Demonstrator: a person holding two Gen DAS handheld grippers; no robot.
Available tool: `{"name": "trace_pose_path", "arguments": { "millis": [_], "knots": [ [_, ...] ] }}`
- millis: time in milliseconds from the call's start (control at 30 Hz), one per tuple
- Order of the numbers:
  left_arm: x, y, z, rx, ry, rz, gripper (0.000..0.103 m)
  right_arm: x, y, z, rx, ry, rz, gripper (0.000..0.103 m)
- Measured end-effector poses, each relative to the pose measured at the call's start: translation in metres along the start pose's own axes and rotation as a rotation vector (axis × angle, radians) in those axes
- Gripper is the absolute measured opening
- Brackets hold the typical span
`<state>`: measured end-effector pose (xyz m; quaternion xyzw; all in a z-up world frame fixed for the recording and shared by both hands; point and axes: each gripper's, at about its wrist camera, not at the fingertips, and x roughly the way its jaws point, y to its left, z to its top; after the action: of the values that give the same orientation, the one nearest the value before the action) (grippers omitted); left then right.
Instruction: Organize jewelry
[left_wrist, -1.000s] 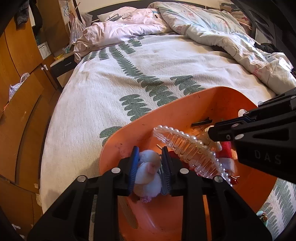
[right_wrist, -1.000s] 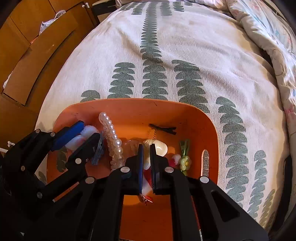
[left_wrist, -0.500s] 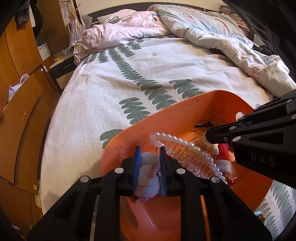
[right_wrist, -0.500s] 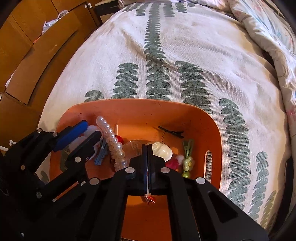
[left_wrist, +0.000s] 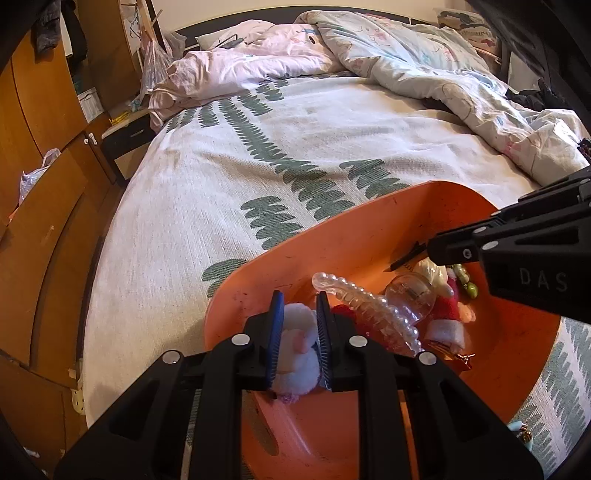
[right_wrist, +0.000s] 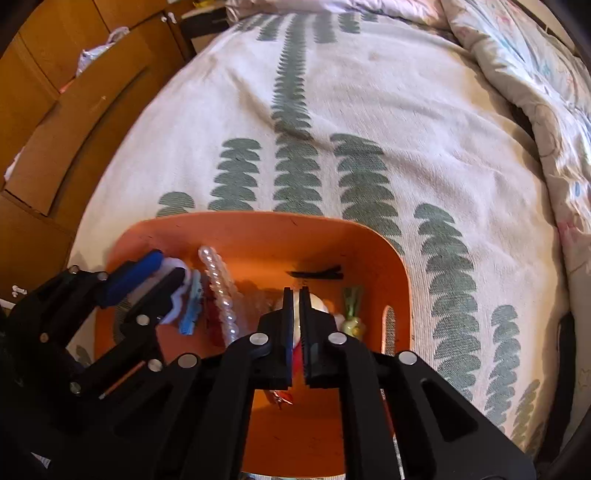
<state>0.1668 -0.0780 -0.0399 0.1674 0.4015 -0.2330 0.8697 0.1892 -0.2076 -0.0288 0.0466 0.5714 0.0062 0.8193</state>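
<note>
An orange basket (left_wrist: 369, 229) (right_wrist: 258, 229) sits on the bed and holds several hair accessories. My left gripper (left_wrist: 298, 302) (right_wrist: 166, 267) is shut on a fluffy white and pink plush hair piece (left_wrist: 300, 343) above the basket's left side. A pearl-edged clear hair claw (left_wrist: 373, 314) (right_wrist: 218, 291) lies just to its right. My right gripper (right_wrist: 296, 291) is shut over the basket's middle, above a red and white piece (left_wrist: 445, 314); nothing clearly shows between its pads. A black hair pin (right_wrist: 317, 275) and a green flower clip (right_wrist: 352, 314) lie further back.
The bed (left_wrist: 295, 147) has a white cover with green leaf stripes. A rumpled quilt (left_wrist: 424, 62) lies at the far right. Wooden wardrobe doors (left_wrist: 40, 206) line the left side. A small light blue item (left_wrist: 519, 430) lies on the bed beside the basket.
My left gripper has tightened on the plush piece and shifted slightly within the basket. My right gripper closed from a narrow gap to shut and moved forward over the basket.
</note>
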Motion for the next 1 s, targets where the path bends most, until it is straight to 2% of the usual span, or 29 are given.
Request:
{"name": "trace_pose_path", "arguments": {
  "millis": [100, 300, 367, 400, 433, 467, 500, 533, 667, 900, 967, 1000],
  "knots": [
    [0.0, 0.0, 0.0, 0.0, 0.0, -0.004, 0.019, 0.007, -0.004, 0.0, 0.01, 0.028, -0.046, 0.011],
    [-0.001, -0.001, 0.0, 0.005, -0.003, 0.0, 0.019, 0.011, -0.003, 0.002, 0.013, 0.039, -0.055, 0.013],
    [-0.001, -0.002, -0.001, 0.004, -0.004, -0.003, 0.019, 0.01, -0.004, 0.002, 0.017, 0.041, -0.058, 0.021],
    [-0.002, -0.002, 0.0, 0.002, -0.005, -0.002, 0.019, 0.01, -0.004, 0.002, 0.017, 0.043, -0.068, 0.05],
    [-0.003, -0.002, -0.001, 0.003, -0.008, 0.0, 0.019, 0.01, -0.005, 0.001, 0.021, 0.043, -0.053, 0.073],
    [-0.004, -0.003, -0.001, 0.005, -0.01, 0.0, 0.019, 0.007, -0.005, 0.001, 0.028, 0.033, 0.011, 0.079],
    [-0.004, -0.002, -0.001, 0.005, -0.012, 0.0, 0.02, 0.005, -0.005, 0.001, 0.031, 0.027, 0.034, 0.087],
    [-0.005, -0.002, -0.001, 0.004, -0.013, -0.002, 0.02, 0.002, -0.002, 0.001, 0.027, 0.017, 0.033, 0.09],
    [-0.004, -0.002, 0.0, 0.0, -0.013, -0.001, 0.02, 0.002, 0.005, 0.0, 0.029, 0.016, 0.005, 0.093],
    [-0.006, -0.002, 0.0, -0.004, -0.017, 0.0, 0.02, 0.009, -0.001, 0.002, 0.084, 0.043, 0.031, 0.092],
    [-0.006, -0.002, 0.0, -0.003, -0.018, -0.001, 0.02, 0.009, -0.002, 0.002, 0.093, 0.044, 0.021, 0.089],
    [-0.006, -0.002, 0.0, -0.003, -0.018, -0.001, 0.02, 0.01, -0.003, 0.002, 0.099, 0.048, 0.012, 0.082]
  ]
}}
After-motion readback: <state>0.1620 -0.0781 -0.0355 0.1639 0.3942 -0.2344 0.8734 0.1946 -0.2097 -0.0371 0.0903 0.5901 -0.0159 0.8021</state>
